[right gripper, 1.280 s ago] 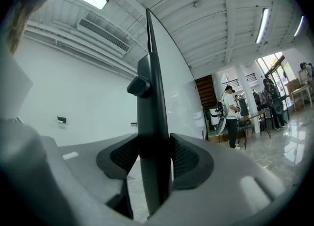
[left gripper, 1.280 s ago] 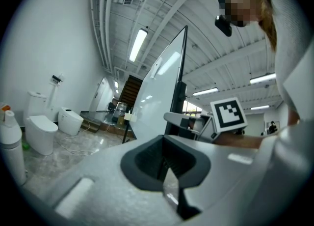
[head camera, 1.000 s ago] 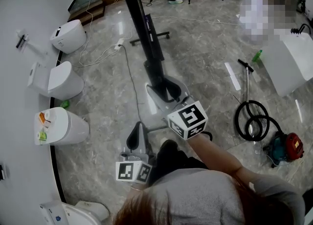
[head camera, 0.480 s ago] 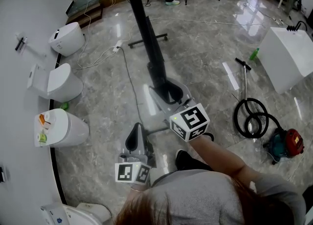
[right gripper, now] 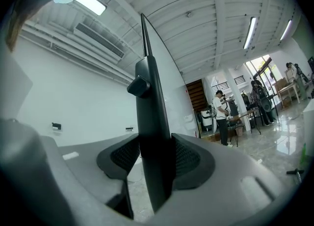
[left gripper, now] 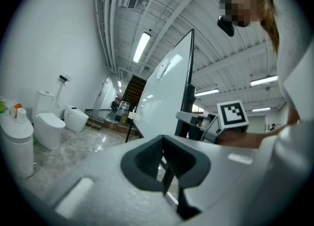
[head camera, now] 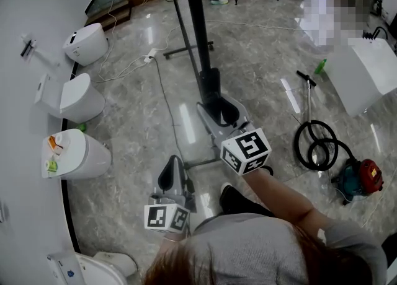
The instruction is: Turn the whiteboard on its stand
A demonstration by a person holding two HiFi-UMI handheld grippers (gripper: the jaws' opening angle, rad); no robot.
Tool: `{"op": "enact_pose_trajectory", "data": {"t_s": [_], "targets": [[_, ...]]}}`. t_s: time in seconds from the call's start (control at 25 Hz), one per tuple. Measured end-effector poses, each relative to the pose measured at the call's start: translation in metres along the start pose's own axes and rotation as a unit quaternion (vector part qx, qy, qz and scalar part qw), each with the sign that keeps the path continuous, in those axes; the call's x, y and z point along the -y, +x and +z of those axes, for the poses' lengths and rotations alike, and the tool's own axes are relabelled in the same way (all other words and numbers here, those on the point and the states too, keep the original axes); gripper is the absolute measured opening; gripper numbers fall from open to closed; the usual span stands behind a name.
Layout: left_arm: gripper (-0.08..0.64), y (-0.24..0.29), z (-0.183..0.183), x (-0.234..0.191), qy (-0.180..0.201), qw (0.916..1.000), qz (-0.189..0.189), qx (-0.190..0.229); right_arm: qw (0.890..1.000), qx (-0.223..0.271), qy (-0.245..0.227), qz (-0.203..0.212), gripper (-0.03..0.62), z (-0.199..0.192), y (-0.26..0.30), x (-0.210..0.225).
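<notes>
The whiteboard (head camera: pixel 197 23) has swung round in the last second. Its black edge now runs nearly straight away from the right tongs (head camera: pixel 221 110) instead of slanting off to their left. Those tongs are clamped on that edge, which stands between their pads. The left tongs (head camera: pixel 171 179) are apart and empty, held just beside the right pair and clear of the board.

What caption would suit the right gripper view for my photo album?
Right claw clamped on the whiteboard's dark edge, ceiling lights overhead, people standing far off.
</notes>
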State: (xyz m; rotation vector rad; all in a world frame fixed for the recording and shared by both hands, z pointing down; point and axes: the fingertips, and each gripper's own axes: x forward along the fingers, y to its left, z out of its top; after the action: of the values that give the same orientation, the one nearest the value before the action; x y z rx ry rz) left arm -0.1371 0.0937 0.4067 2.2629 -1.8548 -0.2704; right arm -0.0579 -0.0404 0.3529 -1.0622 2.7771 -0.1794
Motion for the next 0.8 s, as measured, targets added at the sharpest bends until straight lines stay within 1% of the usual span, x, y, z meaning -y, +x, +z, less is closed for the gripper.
{"op": "enact_pose_trajectory", "data": {"t_s": [0.56, 0.8], "targets": [[0.002, -0.059, -0.006, 0.018, 0.005, 0.9999, -0.008, -0.013, 1.0, 0.005, -0.005, -0.013, 0.187, 0.002, -0.047, -0.017], [0.002, -0.071, 0.001, 0.024, 0.014, 0.9996, -0.024, -0.008, 1.0, 0.005, -0.007, -0.016, 0.187, 0.004, -0.059, -0.026]]}}
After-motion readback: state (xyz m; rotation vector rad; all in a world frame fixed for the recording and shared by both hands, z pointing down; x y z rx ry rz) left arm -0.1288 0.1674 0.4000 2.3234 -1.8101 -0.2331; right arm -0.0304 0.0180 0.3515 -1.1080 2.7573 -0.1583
